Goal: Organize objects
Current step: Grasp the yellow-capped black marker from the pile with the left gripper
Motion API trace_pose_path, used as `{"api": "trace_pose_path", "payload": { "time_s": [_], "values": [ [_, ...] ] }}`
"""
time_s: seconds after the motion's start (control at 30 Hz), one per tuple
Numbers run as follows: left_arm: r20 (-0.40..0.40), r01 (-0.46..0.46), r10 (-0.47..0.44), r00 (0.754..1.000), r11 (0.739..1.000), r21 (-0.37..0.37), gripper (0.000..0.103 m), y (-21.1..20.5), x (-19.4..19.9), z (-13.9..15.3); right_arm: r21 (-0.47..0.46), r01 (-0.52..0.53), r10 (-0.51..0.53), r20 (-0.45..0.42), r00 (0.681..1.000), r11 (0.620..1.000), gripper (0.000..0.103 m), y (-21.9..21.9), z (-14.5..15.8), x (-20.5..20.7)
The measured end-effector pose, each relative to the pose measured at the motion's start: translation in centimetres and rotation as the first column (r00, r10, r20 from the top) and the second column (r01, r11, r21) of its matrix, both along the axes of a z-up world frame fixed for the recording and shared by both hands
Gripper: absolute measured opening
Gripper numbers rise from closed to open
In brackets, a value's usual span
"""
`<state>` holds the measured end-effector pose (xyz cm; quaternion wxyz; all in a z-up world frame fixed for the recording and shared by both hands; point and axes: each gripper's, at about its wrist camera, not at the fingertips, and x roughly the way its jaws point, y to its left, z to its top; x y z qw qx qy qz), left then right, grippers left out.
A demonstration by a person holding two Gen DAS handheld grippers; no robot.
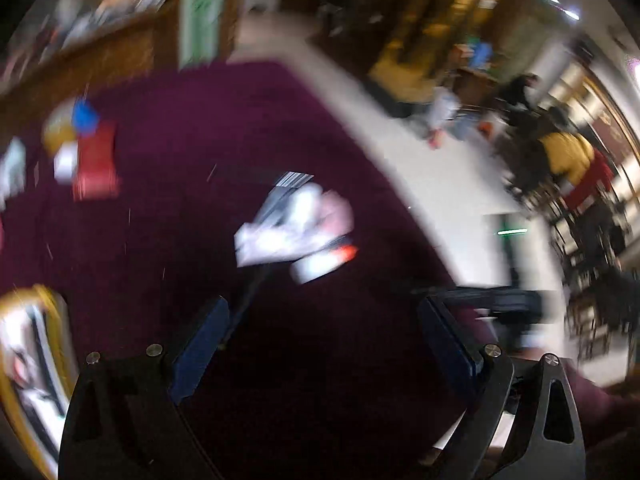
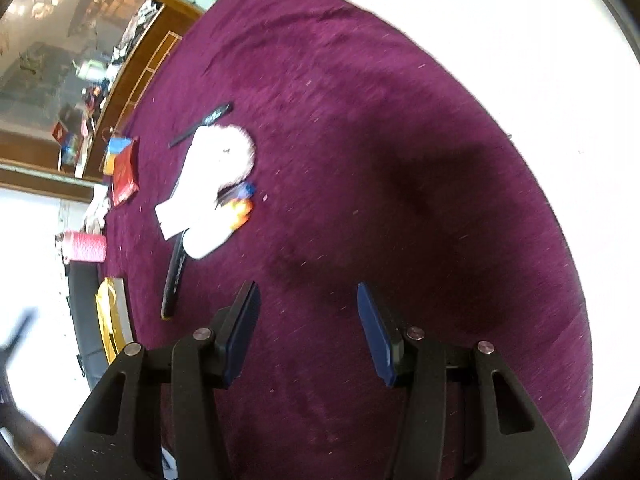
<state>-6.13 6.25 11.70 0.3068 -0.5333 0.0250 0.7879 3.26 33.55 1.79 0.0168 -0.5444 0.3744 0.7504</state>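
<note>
A heap of small objects lies on the purple tablecloth [image 2: 360, 128]: white paper and a white object [image 2: 200, 196], a pink fluffy piece [image 2: 242, 144], an orange and blue item [image 2: 242, 206] and a long black object [image 2: 175, 280]. In the blurred left wrist view the same heap [image 1: 296, 228] lies just beyond my left gripper [image 1: 324, 320], which is open wide and holds nothing. My right gripper [image 2: 308, 320] is open over bare cloth, to the right of the heap and nearer than it, with nothing between its fingers.
A red packet [image 2: 125, 172], a blue and yellow item [image 2: 116, 150], a pink spool [image 2: 86, 246] and a yellow-edged box [image 2: 112, 320] sit along the cloth's left edge. The red packet [image 1: 96, 160] and the box [image 1: 32, 360] also show in the left wrist view. Pale floor [image 2: 520, 60] lies beyond the table edge.
</note>
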Motion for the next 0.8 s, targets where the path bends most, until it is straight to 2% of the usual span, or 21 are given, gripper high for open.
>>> {"api": "trace_pose_path", "payload": {
  "time_s": [0.07,0.17,0.3,0.4,0.5,0.57,0.6,0.7,0.8],
  "values": [
    [0.038,-0.026,0.026,0.999,1.0,-0.004,0.092,-0.6,-1.5,-4.7,0.014,0.008,-0.008,0.001,1.0,1.0,0.049,0.4,-0.2,0.2],
    [0.018,-0.014,0.015,1.0,0.997,-0.078,0.092,-0.3,-1.3,-8.4,-0.002,0.012,-0.012,-0.012,1.0,1.0,0.049,0.9,-0.4,0.4],
    [-0.008,0.024,-0.025,1.0,0.991,-0.133,0.091,0.7,-1.6,-11.0,0.029,0.0,0.001,-0.015,1.0,1.0,0.049,0.9,-0.2,0.4],
    [-0.055,0.044,-0.053,0.997,0.986,-0.159,0.082,1.8,-2.0,-11.3,0.038,-0.011,0.012,-0.025,1.0,0.999,0.049,0.7,0.0,0.4],
    [-0.114,0.052,-0.078,0.99,0.975,-0.216,0.055,3.1,-2.0,-11.1,0.04,-0.033,0.035,-0.042,0.999,0.999,0.049,0.5,0.5,-0.1],
    [-0.138,0.032,-0.068,0.988,0.968,-0.248,0.026,3.1,-2.0,-11.1,0.045,-0.05,0.052,-0.05,0.997,0.998,0.049,0.0,0.8,-0.7],
    [-0.129,0.03,-0.062,0.99,0.97,-0.24,0.017,2.7,-1.7,-11.0,0.043,-0.056,0.058,-0.053,0.997,0.997,0.049,-0.2,0.9,-1.0],
    [-0.098,0.015,-0.038,0.994,0.975,-0.221,0.011,1.5,-1.2,-10.7,0.038,-0.094,0.097,-0.064,0.993,0.995,0.049,-1.3,1.3,-2.4],
    [-0.063,-0.024,0.013,0.998,0.983,-0.182,0.011,-0.7,-0.5,-10.6,0.037,-0.135,0.137,-0.068,0.988,0.99,0.049,-2.8,1.3,-3.7]
  ]
}}
